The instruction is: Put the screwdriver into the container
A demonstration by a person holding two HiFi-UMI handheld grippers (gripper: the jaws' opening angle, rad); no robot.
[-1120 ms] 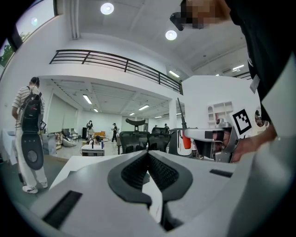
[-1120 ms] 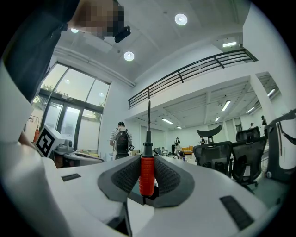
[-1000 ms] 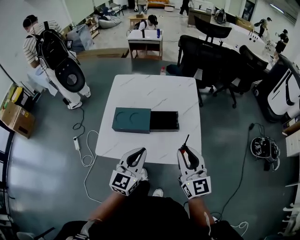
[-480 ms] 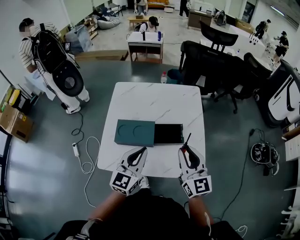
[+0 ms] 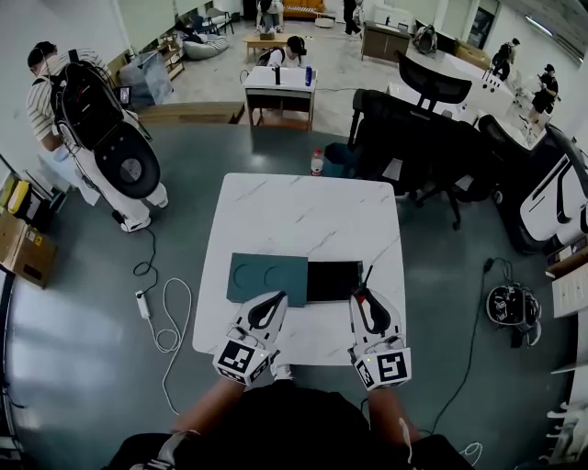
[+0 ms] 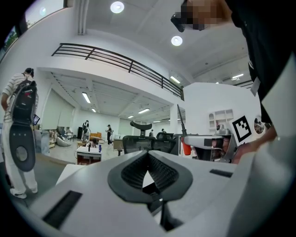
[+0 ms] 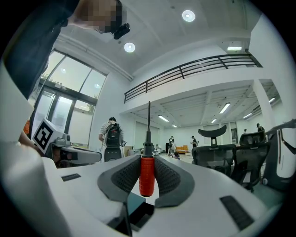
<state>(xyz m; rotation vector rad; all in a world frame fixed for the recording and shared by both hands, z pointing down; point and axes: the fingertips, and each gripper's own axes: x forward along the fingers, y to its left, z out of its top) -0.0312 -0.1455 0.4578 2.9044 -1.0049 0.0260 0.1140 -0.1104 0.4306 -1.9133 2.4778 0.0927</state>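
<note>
closer now, the half-open container (image 5: 333, 281) looks empty; right claw (image 5: 362, 293) clamps the screwdriver (image 7: 147, 175), left claw (image 5: 276, 299) pressed together.

- The place is a large open-plan office or lab hall with a bare grey floor (image 5: 83, 367), not a home.
- Black high-backed office chairs (image 5: 404, 128) crowd the right side. Further back a person (image 5: 294, 46) sits at a desk (image 5: 278, 81).
- A mezzanine railing (image 6: 115, 58) runs overhead beneath round recessed ceiling lights (image 6: 117, 7) (the hall is clearly two storeys high).
- A person in a striped shirt (image 5: 37, 101) stands beside a bulky black-and-white equipment rig (image 5: 119, 156).
- Cardboard boxes (image 5: 23, 248) sit by the wall, and a power strip (image 5: 142, 305) trails white cable near a white marble-patterned table (image 5: 303, 211).
- An orange sofa (image 5: 303, 7) marks a lounge corner at the far end.
</note>
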